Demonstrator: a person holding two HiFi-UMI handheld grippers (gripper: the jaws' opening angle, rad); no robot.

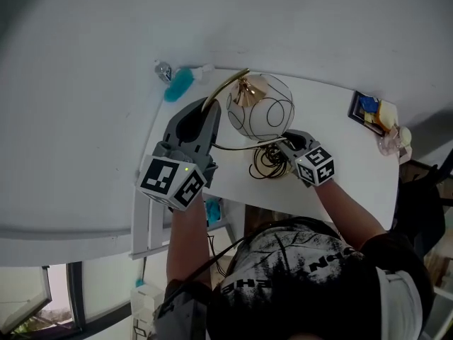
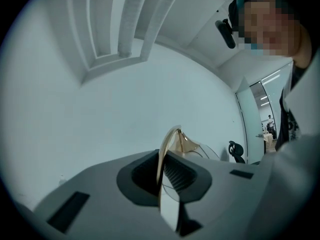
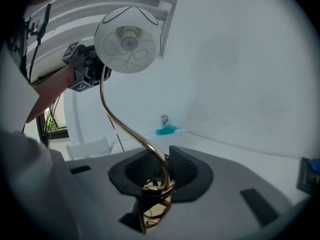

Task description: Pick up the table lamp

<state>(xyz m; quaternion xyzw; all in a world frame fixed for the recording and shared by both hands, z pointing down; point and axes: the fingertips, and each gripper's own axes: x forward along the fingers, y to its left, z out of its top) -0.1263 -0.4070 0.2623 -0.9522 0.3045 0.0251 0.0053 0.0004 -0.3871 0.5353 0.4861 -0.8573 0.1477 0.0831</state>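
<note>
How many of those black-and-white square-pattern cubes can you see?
2. One cube rides on the left gripper, the other cube on the right gripper. Both grippers grip the table lamp. No more show, though one could be hidden.

A white table (image 1: 357,172) stands against a plain white wall (image 1: 283,20), with a window (image 1: 28,304) off to one side.

Lamp stem (image 3: 142,144): polished gold-coloured metal, mirror-glossy. Lamp shade (image 3: 128,40): smooth frosted white globe, thin dark wire over it. My left gripper (image 2: 161,170) and right gripper (image 3: 160,162): matt grey plastic shells with ribbed black pads (image 3: 183,168). Table (image 1: 340,179): smooth, matt white.
</note>
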